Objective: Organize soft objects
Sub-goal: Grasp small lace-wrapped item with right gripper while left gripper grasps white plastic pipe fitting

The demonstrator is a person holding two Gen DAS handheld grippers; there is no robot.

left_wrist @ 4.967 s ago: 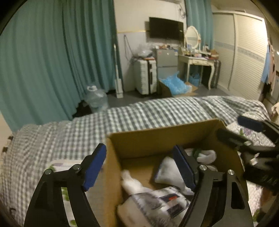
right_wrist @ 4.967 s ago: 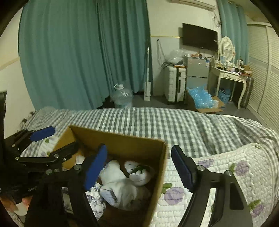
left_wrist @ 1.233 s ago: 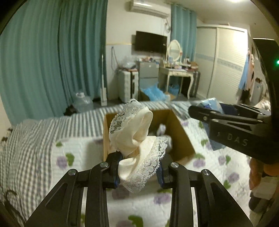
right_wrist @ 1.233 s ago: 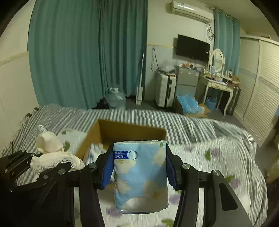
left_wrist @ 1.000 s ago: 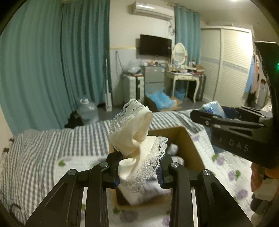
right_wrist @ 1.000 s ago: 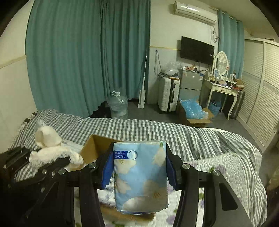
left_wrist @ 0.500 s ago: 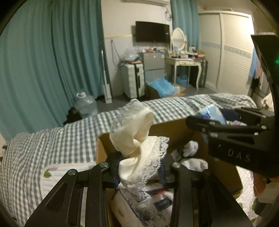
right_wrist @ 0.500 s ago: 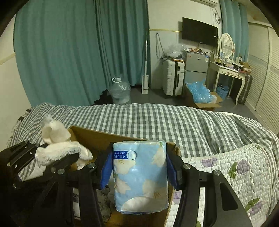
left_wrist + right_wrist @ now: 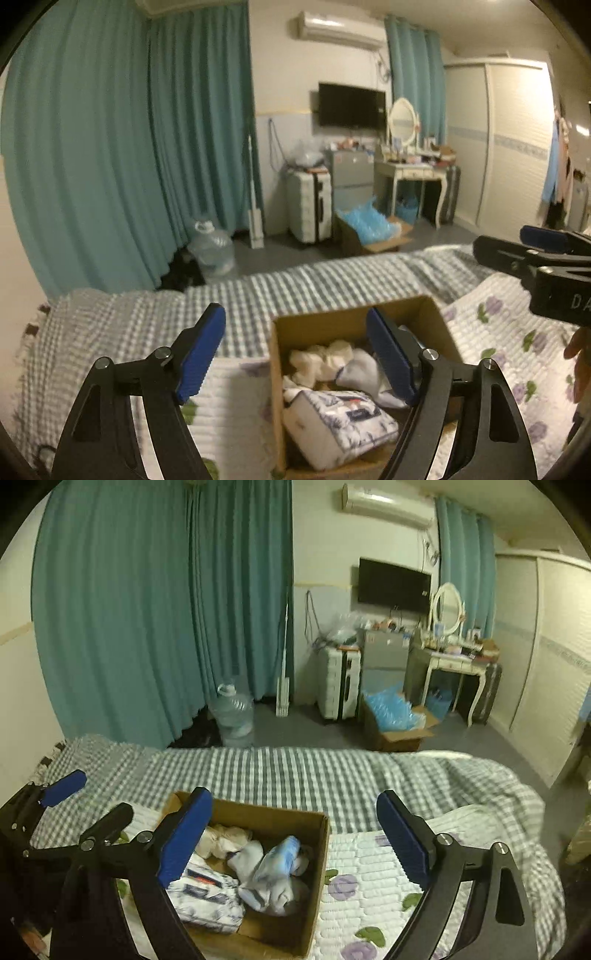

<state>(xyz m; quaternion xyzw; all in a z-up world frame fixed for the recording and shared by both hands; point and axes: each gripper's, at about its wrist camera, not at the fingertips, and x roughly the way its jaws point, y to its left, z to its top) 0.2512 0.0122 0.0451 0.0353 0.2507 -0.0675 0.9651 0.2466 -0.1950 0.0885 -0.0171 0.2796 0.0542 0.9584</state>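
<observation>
An open cardboard box (image 9: 325, 326) (image 9: 317, 853) sits on the bed. Inside lie a cream lace cloth (image 9: 319, 360) (image 9: 223, 838), a blue tissue pack (image 9: 279, 858), white socks (image 9: 360, 373) (image 9: 271, 893) and a blue-and-white patterned pack (image 9: 340, 417) (image 9: 205, 895). My left gripper (image 9: 295, 354) is open and empty above the box's left side; it also shows at the left of the right wrist view (image 9: 85, 801). My right gripper (image 9: 295, 834) is open and empty above the box's right edge; it shows at the right of the left wrist view (image 9: 532, 243).
The bed has a grey checked sheet (image 9: 295, 775) and a white quilt with purple flowers (image 9: 369, 893). Beyond the bed are teal curtains (image 9: 147, 609), a water jug (image 9: 234, 716), a suitcase (image 9: 338, 683), a floor box of blue bags (image 9: 395, 716) and a dressing table (image 9: 458, 664).
Both grippers opened and rose away from the box. The lace cloth left my left gripper and the tissue pack left my right gripper; both now lie in the box.
</observation>
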